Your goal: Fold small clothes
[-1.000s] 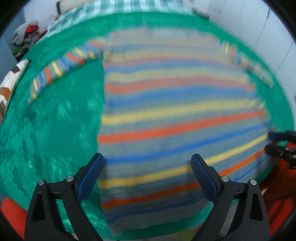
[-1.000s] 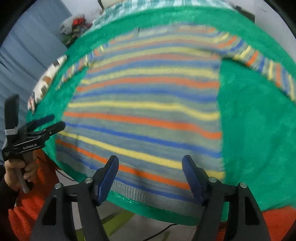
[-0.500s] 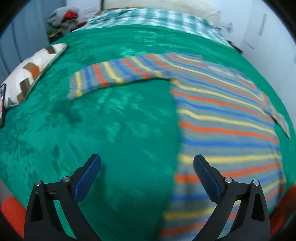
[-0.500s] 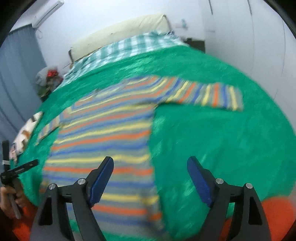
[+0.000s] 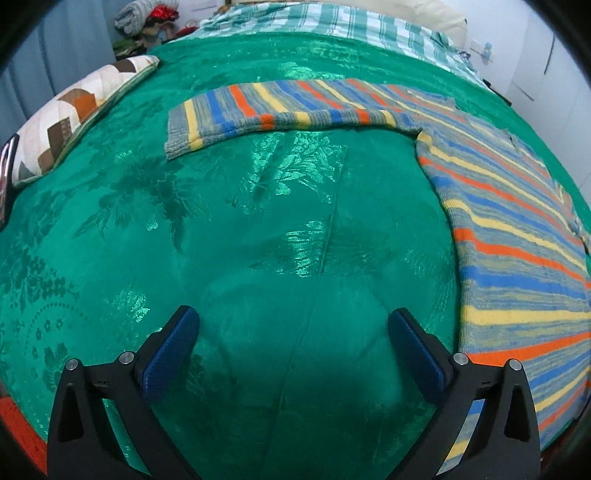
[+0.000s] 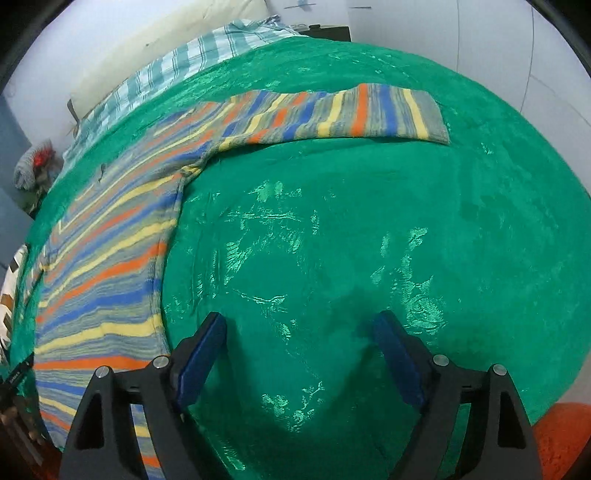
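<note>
A striped knit sweater (image 5: 517,236) in grey, blue, orange and yellow lies flat on a green bedspread (image 5: 258,240). In the left wrist view its body fills the right side and one sleeve (image 5: 280,107) stretches left across the far part. In the right wrist view the sweater body (image 6: 107,266) is at the left and the other sleeve (image 6: 351,114) reaches right. My left gripper (image 5: 293,345) is open and empty over bare bedspread, left of the sweater. My right gripper (image 6: 299,345) is open and empty over bare bedspread (image 6: 369,240), right of the sweater.
A patchwork cushion (image 5: 70,114) lies at the bed's left edge. A checked blanket (image 5: 332,22) and a pale pillow (image 6: 166,48) are at the head of the bed. A pile of clothes (image 5: 147,18) sits beyond the bed. White walls stand to the right.
Both grippers swung outward from over the sweater's hem: the left one to the left, the right one to the right. Each now faces bare bedspread and a sleeve. Both stayed open.
</note>
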Demonstrator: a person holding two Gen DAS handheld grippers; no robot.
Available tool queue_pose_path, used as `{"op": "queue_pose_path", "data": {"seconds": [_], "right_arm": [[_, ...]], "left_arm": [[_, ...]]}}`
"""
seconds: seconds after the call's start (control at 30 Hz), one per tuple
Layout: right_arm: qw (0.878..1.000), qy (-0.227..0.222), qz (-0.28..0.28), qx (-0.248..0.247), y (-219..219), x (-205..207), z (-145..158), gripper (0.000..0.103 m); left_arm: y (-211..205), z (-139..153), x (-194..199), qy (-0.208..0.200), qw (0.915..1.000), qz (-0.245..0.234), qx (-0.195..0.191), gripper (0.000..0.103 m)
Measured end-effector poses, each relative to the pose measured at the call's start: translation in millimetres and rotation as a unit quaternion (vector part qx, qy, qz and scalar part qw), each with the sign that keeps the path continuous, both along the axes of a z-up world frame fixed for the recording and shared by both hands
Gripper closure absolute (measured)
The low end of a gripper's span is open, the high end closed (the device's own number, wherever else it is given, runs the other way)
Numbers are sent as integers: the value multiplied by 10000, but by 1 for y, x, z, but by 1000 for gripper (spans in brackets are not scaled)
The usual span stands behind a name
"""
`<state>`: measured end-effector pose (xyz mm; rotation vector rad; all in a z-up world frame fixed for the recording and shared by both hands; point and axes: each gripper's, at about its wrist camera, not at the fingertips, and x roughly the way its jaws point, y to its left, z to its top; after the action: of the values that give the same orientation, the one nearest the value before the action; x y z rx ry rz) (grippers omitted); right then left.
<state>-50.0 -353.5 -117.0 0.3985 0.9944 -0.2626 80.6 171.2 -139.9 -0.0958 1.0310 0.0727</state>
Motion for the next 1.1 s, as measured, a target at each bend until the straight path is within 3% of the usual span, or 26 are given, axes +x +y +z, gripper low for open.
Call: {"op": "queue_pose_path", "data": {"seconds": [0.17, 0.33, 0.53, 1.1], "right_arm": [[10000, -36, 27, 41, 1, -1, -5, 14], [10000, 5, 75, -24, 6, 4, -6, 9], [9997, 97, 183, -149, 14, 6, -8, 2], [9999, 22, 74, 105, 8, 1, -6, 0]], "left_arm": [[-5, -1, 1, 37, 9996, -134, 252, 0], [-1, -4, 3, 98, 9998, -156, 100, 0], [-3, -6, 2, 72, 9997, -163, 175, 0], [-5, -8, 2, 45, 9996, -184, 215, 0]]}}
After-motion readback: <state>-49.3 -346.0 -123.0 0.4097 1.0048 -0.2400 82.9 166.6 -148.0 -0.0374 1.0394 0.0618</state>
